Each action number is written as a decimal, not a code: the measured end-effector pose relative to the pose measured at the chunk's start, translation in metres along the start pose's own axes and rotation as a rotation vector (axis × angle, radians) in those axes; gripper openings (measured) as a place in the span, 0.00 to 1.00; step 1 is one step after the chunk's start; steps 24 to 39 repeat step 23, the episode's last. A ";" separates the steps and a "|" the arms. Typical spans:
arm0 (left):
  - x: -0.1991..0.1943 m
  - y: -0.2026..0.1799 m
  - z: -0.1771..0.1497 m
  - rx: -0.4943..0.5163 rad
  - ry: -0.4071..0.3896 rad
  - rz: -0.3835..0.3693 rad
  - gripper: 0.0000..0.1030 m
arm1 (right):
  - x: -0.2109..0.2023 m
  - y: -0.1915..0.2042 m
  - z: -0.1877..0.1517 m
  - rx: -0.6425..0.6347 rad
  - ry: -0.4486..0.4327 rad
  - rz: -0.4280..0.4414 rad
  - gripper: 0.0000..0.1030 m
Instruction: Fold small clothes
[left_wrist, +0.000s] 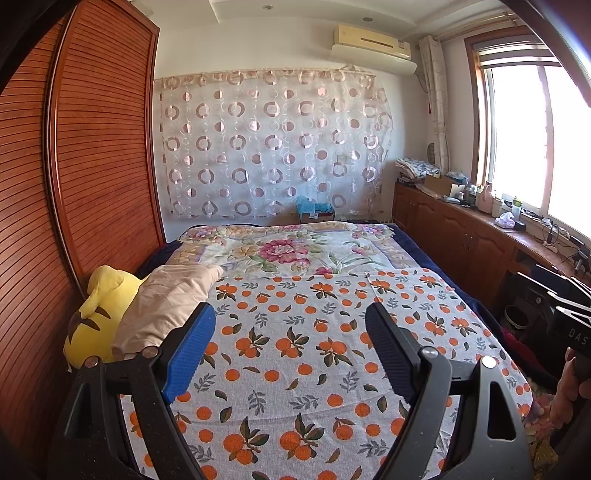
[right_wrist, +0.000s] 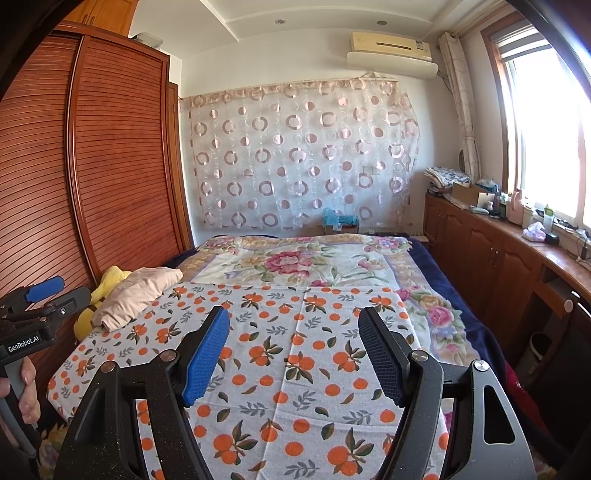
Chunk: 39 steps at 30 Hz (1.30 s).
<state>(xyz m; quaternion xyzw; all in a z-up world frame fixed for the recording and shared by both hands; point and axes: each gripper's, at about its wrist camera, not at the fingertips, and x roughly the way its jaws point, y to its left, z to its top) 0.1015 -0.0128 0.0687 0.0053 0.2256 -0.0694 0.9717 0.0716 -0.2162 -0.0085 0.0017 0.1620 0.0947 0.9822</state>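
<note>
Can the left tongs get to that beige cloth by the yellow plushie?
Probably yes. The left tongs are open and empty, and the beige cloth lies uncovered just ahead on their left, resting partly on the yellow plushie.

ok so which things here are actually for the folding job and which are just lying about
For the job:
- beige garment, bunched at the bed's left edge
- orange-print sheet, the clear spread to fold on
- left gripper and right gripper, jaws open, nothing between them

Just lying about:
- yellow plush toy, partly under the garment
- floral blanket
- clutter on the window counter
</note>
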 end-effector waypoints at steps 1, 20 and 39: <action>0.000 0.000 0.000 0.001 0.000 0.002 0.81 | 0.000 0.000 0.000 -0.001 0.000 0.000 0.72; 0.000 0.000 -0.002 0.001 -0.003 -0.001 0.81 | 0.000 -0.006 0.002 -0.001 -0.008 0.007 0.72; 0.000 0.000 -0.003 0.000 -0.004 0.000 0.81 | 0.001 -0.006 0.003 0.001 -0.010 0.006 0.72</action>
